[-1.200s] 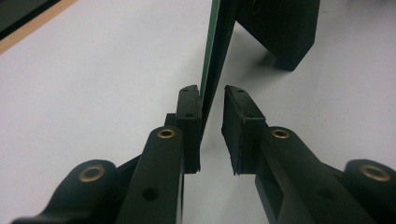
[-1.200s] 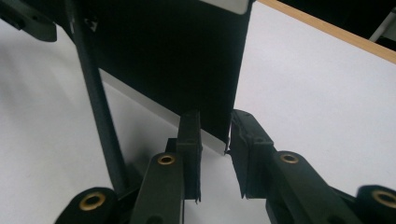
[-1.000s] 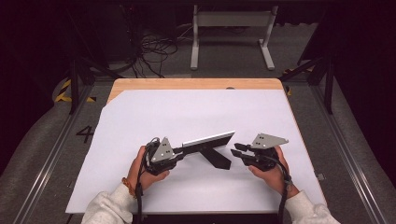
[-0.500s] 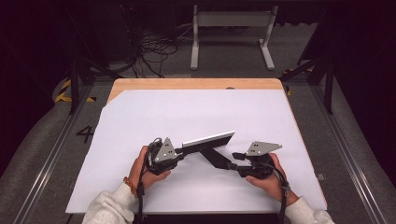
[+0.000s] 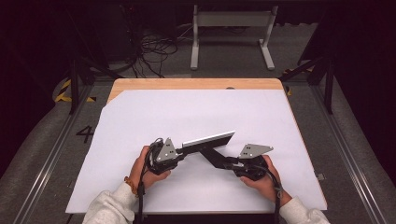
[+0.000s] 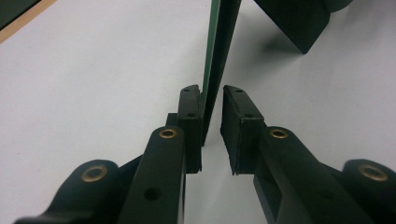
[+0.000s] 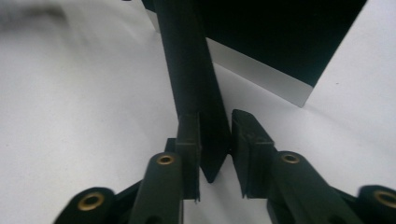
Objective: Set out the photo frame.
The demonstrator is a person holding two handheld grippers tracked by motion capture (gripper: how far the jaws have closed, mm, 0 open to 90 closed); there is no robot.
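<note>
**Two Grippers, One Flat Panel Each, Near Edge of Table**

Work surface: wooden table covered by a white sheet. Both grippers positioned over the near half of the sheet, hands entering from the bottom of the high view.

Left gripper: held in the left hand, grey three-cornered plate on top, pointed toward the table centre. In the left gripper view, a thin panel with a green edge standing on edge between the two pads. Left pad flush against the panel; a narrow gap visible between the right pad and the panel. Full clamping cannot be confirmed. In the high view, same panel extending up and to the right, light edge facing the camera, raised off the sheet.

Right gripper: held in the right hand, pointed left toward the other gripper. In the right gripper view, a black panel seated between the pads, touching both; jaws clenched on it. In the high view, black panel lying low over the sheet, its far end meeting the base of the green-edged panel just beside the left gripper.

Background: cables and a white metal stand on the floor beyond the table.
</note>
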